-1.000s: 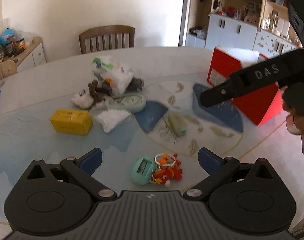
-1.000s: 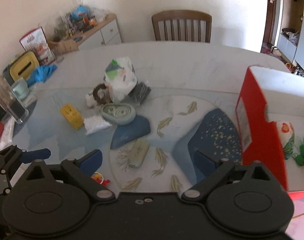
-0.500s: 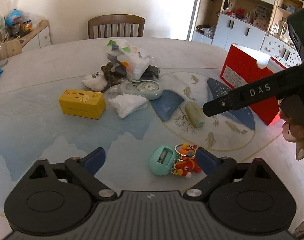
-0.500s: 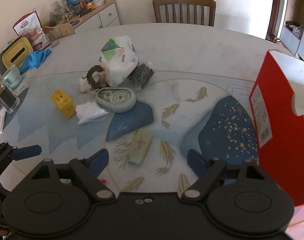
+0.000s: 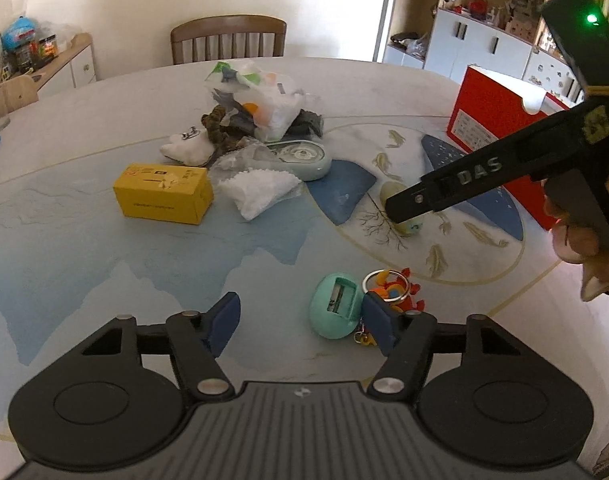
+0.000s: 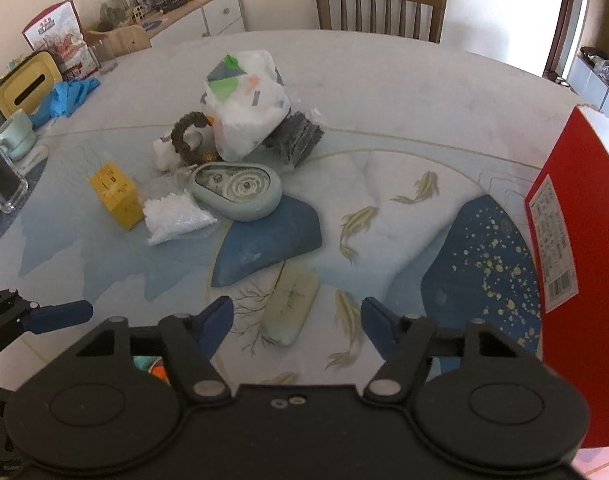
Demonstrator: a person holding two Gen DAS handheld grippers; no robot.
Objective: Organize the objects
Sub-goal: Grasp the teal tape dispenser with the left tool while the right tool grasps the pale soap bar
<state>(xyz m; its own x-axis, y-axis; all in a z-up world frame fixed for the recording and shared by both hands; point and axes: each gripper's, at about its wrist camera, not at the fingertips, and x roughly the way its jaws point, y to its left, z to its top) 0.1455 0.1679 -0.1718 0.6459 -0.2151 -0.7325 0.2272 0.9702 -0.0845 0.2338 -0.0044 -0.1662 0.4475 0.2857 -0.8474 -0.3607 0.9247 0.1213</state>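
The pale eraser [image 6: 290, 307] lies on the table [image 6: 404, 92], now between the 2 spread fingers of the right gripper [image 6: 297, 322], which has come lower and nearer than 0.5 s ago. Left of it, the mint sharpener [image 5: 336, 310] and red keychain [image 5: 392, 292] lie near; the left gripper [image 5: 302, 322], fingers wide and holding nothing, has swung left, its right fingertip now overlapping them. Farther off sit the yellow box [image 5: 164, 194], tape dispenser [image 6: 238, 192] and plastic bag [image 6: 244, 116]; a red box [image 6: 576, 240] stands right.
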